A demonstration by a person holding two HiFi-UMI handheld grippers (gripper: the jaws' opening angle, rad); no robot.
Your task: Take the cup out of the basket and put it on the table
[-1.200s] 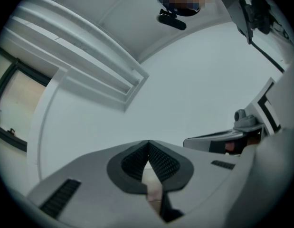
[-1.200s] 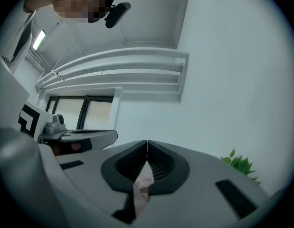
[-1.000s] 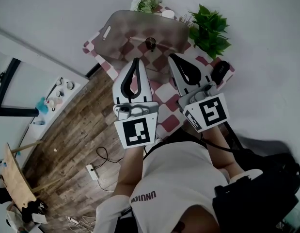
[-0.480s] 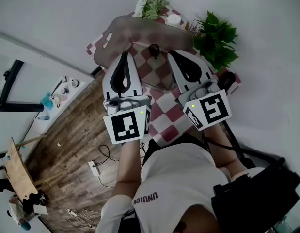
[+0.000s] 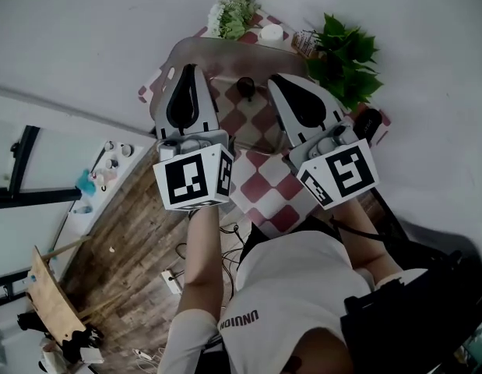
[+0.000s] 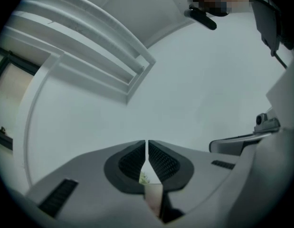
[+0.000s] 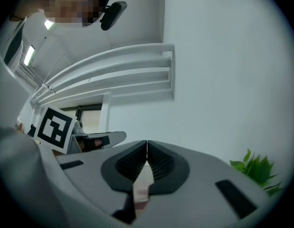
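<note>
A small dark cup [image 5: 245,86] stands inside the grey-brown basket [image 5: 217,51] at the far end of the checkered table [image 5: 265,187]. My left gripper [image 5: 188,68] hovers over the basket's left end, to the left of the cup, its jaws shut and empty. My right gripper [image 5: 274,79] is just right of the cup, over the basket's right side, also shut and empty. In the left gripper view the left gripper [image 6: 147,141] faces a bare white wall with its jaws closed to a thin line. The right gripper [image 7: 147,141] shows the same in its own view.
A leafy green plant [image 5: 343,53] stands at the table's far right corner, and its leaves [image 7: 257,171] show in the right gripper view. Pale flowers [image 5: 231,12] and a white round container [image 5: 270,32] sit behind the basket. Wooden floor with cables [image 5: 170,275] lies to the left.
Both grippers have moved up the picture toward the basket. The left one travelled further and drifted left, from over the checkered cloth to over the basket's left end. Both stay shut.
</note>
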